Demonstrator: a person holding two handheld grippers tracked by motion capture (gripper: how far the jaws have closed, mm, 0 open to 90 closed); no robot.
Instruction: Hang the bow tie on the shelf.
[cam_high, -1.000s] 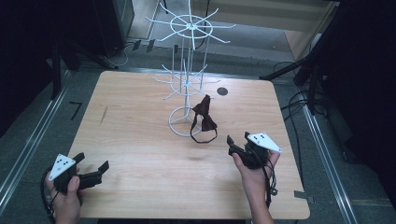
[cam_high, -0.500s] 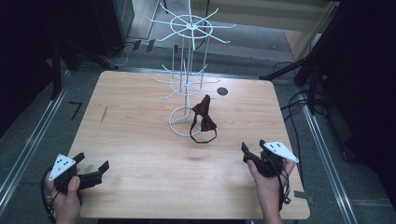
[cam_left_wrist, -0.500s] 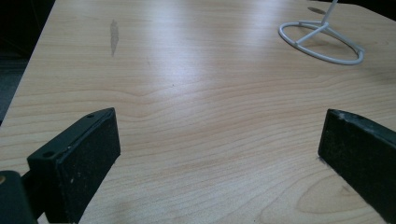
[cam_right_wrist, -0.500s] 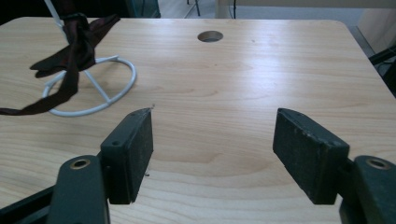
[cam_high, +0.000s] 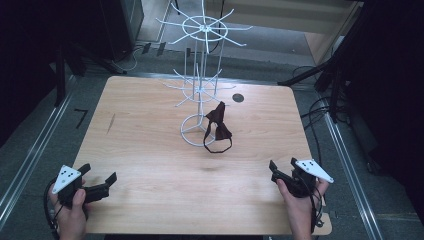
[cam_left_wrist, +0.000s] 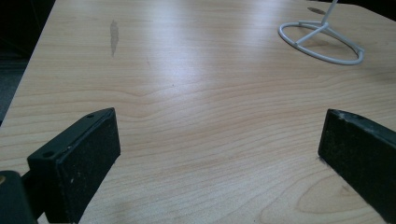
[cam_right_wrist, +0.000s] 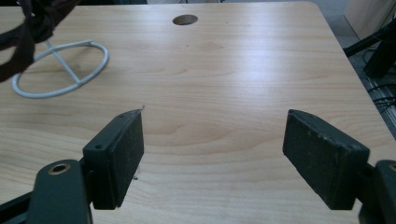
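Both claws idle: left claw (cam_high: 97, 184) and right claw (cam_high: 283, 170) jaws apart, empty, at near surface (cam_high: 150, 150) corners. Bow tie (cam_high: 218, 129) hangs on wire rack (cam_high: 202, 90); likely done, else next move is a reach to it.

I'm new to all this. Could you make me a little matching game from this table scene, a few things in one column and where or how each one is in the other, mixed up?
Things:
1. bow tie
2. wire rack
3. left gripper
4. right gripper

Descriptions:
A. white, standing at the middle of the table
B. dark, hanging from the rack
C. open, at the near left corner
D. open, near the table's right edge

Pairs: 1-B, 2-A, 3-C, 4-D
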